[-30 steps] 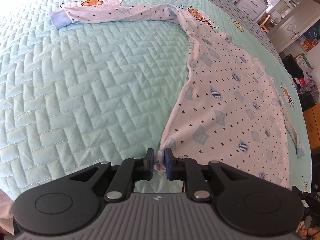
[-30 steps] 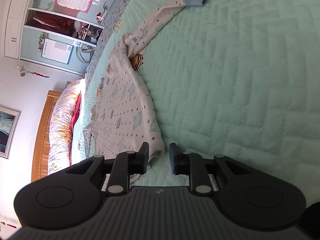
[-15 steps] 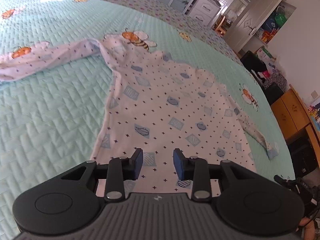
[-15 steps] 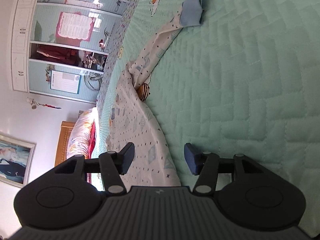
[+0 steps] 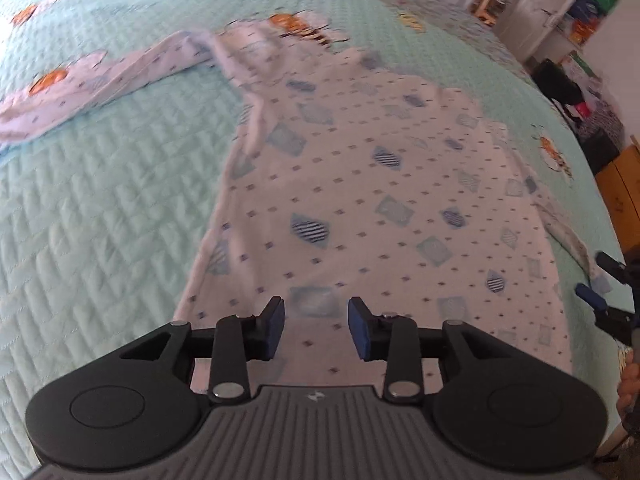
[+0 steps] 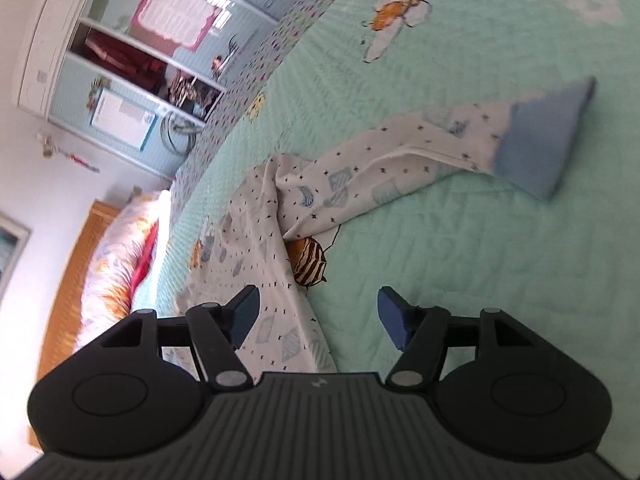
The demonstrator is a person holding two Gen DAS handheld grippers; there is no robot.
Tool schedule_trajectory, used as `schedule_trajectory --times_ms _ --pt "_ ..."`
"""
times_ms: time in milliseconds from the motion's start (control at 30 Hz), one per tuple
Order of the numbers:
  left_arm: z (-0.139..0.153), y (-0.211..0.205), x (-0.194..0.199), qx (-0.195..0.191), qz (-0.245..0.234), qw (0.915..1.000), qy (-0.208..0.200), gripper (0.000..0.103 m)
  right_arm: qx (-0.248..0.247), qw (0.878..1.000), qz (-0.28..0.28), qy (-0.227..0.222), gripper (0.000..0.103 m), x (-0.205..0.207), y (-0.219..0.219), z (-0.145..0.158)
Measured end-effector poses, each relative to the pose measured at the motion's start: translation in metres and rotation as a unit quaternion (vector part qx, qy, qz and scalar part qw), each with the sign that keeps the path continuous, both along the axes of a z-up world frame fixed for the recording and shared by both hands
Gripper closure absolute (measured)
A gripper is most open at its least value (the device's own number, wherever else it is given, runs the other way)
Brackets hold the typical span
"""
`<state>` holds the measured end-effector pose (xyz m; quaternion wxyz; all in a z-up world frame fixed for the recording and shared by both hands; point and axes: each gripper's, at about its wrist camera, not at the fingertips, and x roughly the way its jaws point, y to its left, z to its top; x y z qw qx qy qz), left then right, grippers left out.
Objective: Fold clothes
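While spread flat, white patterned top (image 5: 360,200), blue cuff (image 6: 540,144)

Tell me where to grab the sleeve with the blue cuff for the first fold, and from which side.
Grip the sleeve just behind its blue cuff, coming from above with the right gripper, whose jaws are opening with nothing pinched. The sleeve lies flat on the quilt, stretched away from the shirt body, so its free end probably lifts and folds inward most easily.
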<state>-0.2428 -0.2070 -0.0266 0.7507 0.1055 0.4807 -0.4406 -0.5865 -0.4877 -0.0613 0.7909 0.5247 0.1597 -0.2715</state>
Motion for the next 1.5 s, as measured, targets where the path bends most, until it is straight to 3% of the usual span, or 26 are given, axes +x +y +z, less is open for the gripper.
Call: schedule_trajectory --times_ms 167,333,433,567,867,967,1033,1100,1233,1500 --pt "0.005 -0.061 -0.026 0.011 -0.084 0.9935 -0.076 0.061 -0.117 0.988 0.044 0.092 0.037 0.035 -0.016 0.024" --pt "-0.025 -0.100 -0.018 0.060 -0.061 0.9932 -0.079 0.060 -0.188 0.968 0.072 0.148 0.036 0.053 -0.038 0.034" --pt "-0.031 -0.112 -0.021 0.075 -0.059 0.9905 -0.099 0.051 -0.232 0.949 0.103 0.186 0.031 0.069 -0.045 0.032" --pt "-0.033 -0.113 -0.022 0.076 -0.058 0.9902 -0.102 0.049 -0.261 0.930 0.142 0.217 0.031 0.092 -0.055 0.021" --pt "-0.034 -0.115 -0.024 0.077 -0.057 0.9898 -0.105 0.048 -0.269 0.909 0.194 0.252 0.030 0.112 -0.067 0.004" --pt "-0.035 -0.116 -0.023 0.077 -0.058 0.9897 -0.106 0.048 -0.282 0.898 0.206 0.267 0.043 0.114 -0.064 0.006" --pt "-0.035 -0.115 -0.023 0.076 -0.058 0.9897 -0.106 0.048 -0.294 0.892 0.209 0.273 0.064 0.114 -0.061 0.008" --pt "-0.035 -0.115 -0.023 0.076 -0.058 0.9898 -0.107 0.047 -0.300 0.891 0.207 0.269 0.077 0.113 -0.058 0.010" --pt "-0.036 -0.115 -0.024 0.076 -0.059 0.9893 -0.110 0.047 -0.334 0.878 0.202 0.276 0.082 0.113 -0.045 0.007" --pt "-0.036 -0.115 -0.025 0.076 -0.058 0.9890 -0.113 0.046 -0.442 0.813 0.187 0.330 0.085 0.118 -0.018 0.007"
